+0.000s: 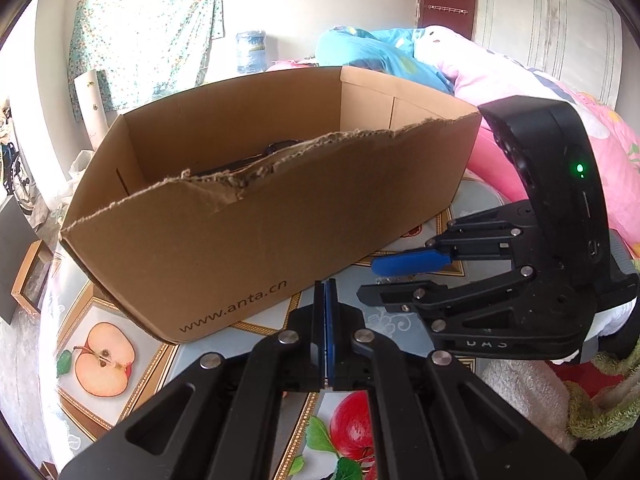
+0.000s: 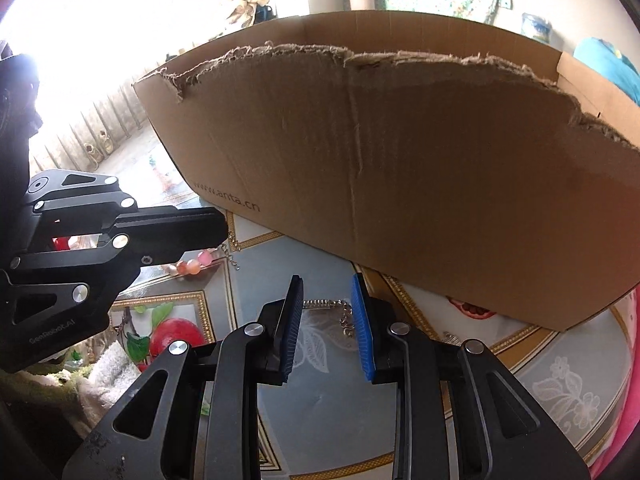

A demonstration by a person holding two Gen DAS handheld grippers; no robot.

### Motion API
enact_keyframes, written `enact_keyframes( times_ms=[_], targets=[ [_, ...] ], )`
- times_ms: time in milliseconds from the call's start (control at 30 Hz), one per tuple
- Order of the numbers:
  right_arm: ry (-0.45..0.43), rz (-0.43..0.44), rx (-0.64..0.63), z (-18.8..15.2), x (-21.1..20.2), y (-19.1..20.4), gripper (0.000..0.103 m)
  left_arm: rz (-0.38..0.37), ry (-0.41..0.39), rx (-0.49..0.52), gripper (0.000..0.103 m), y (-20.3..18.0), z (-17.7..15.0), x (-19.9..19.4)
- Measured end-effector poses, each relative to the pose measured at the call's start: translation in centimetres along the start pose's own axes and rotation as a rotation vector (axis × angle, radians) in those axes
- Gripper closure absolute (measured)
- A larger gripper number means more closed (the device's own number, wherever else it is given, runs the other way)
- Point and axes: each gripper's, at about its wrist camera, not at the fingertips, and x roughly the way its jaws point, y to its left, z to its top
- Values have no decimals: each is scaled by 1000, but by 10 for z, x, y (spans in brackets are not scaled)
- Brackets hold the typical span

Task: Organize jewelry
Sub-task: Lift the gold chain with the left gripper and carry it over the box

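Observation:
An open cardboard box (image 1: 248,216) with a torn front rim stands on the fruit-print table; something dark lies inside it (image 1: 276,148). In the right wrist view the box (image 2: 440,168) fills the upper half. My right gripper (image 2: 326,284) is open just above the table, and a silver chain (image 2: 324,304) lies on the cloth between its blue pads (image 2: 362,320), which do not press on it. To the left, my left gripper (image 2: 222,232) is shut; pink and orange beads (image 2: 196,264) with a short chain show just under its tip. The left wrist view shows the left gripper (image 1: 326,284) shut with nothing visible in it, and the right gripper (image 1: 374,278) beside it.
The tablecloth (image 1: 104,360) carries apple and strawberry pictures with gold borders. Pink and blue bedding (image 1: 500,76) piles up behind the box on the right. A fuzzy towel (image 1: 532,396) lies at the near right edge. A wooden frame (image 1: 24,276) leans lower left.

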Motion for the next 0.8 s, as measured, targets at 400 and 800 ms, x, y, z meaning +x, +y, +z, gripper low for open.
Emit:
enact_keyframes(
  times_ms=[400,800],
  targets=[
    [38,13,-46,1,-8,10,77,-7,-12,-12,103,9,-5,-7],
    [41,-19,71,-8,-4,18,77,-3,-18,-24,103,13,-6,-9]
  ],
)
